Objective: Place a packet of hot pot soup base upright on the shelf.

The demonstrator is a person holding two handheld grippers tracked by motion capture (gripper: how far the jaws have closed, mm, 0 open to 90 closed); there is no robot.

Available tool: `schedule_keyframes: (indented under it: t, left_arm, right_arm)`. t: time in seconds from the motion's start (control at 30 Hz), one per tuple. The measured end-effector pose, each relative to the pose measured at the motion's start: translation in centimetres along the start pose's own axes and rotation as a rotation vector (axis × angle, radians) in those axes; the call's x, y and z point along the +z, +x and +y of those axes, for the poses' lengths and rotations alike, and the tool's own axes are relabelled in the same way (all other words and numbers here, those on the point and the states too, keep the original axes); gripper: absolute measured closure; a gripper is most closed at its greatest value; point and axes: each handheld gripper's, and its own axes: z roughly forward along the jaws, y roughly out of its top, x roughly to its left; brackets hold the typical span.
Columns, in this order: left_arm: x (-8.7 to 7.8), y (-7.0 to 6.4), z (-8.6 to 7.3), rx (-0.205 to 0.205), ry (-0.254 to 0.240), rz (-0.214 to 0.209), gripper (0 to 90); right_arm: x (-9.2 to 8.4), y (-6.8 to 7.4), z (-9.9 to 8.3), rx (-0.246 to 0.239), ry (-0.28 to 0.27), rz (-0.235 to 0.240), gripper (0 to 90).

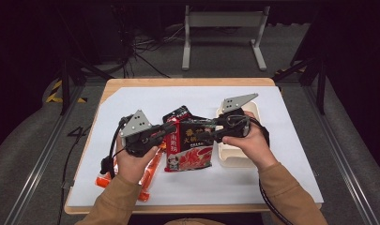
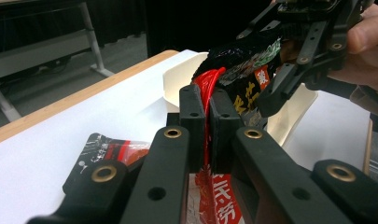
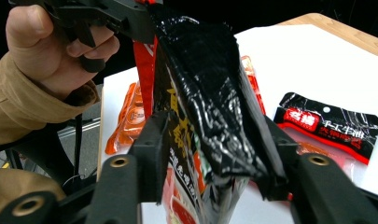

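I work over the white sheet [image 1: 272, 140] that covers the wooden table [image 1: 131, 83], at the middle of the high view. The biggest thing in play is the red-and-black seasoning bag [image 1: 190, 145], lifted at the centre of that frame between my two tongs, its long axis running from the top edge down toward the bottom of the frame. My left gripper [image 1: 168, 130] comes at it from the left and is clamped tight on the bag's thin red edge, which shows pinched between the pads in the left gripper view. My right gripper [image 1: 211, 129] comes from the right; its jaws straddle the bag's crumpled black top [image 3: 210, 93], partly closed, and I cannot tell whether the pads press yet. Both hands are about equally near, one on each side. To the right of centre sits the cream tray [image 1: 232, 157], under my right hand; I cannot see whether anything lies in it. Smaller, the black-and-red sachet [image 3: 329, 122] lies flat on the sheet, and the orange packet [image 1: 148, 180] lies at lower left, under my left hand.
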Motion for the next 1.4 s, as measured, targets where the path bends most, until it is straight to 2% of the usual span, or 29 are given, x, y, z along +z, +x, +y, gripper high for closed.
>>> schedule_keyframes:
  t: [0.1,0.27,0.53,0.63,0.77,0.9,1.03,1.27,1.4]
  left_arm:
    - [-0.1,0.1,0.0,0.000,-0.003,-0.006,86.8]
    - [-0.3,0.1,0.0,-0.012,-0.023,-0.011,86.6]
    - [-0.6,0.2,0.1,-0.004,-0.030,0.000,84.2]
    - [-0.7,0.3,0.2,-0.014,-0.026,-0.004,81.5]
    - [-0.9,0.5,0.3,-0.019,-0.011,-0.016,72.3]
    - [-1.4,0.7,0.4,-0.037,-0.025,-0.029,64.2]
    - [-2.2,1.3,0.5,-0.037,-0.024,-0.025,60.7]
    - [-2.7,2.0,0.3,-0.055,0.013,-0.016,57.1]
    - [-2.8,2.2,0.1,-0.043,0.034,0.003,55.8]
  right_arm:
    - [-0.2,-0.1,0.0,-0.011,-0.003,-0.017,70.0]
    - [-0.5,-0.1,0.4,-0.018,-0.027,-0.019,74.0]
    - [-0.9,0.4,1.0,-0.056,-0.041,-0.039,76.7]
    - [-1.0,0.4,1.1,-0.063,-0.046,-0.043,77.5]
    - [-1.3,0.5,1.6,-0.066,-0.054,-0.046,78.5]
    - [-1.7,0.6,2.0,-0.075,-0.058,-0.053,78.8]
    - [-2.1,0.4,2.4,-0.079,-0.057,-0.068,78.9]
    - [-3.6,-0.3,3.4,-0.083,-0.086,-0.100,78.9]
    - [-4.3,-0.8,4.0,-0.085,-0.100,-0.119,78.9]
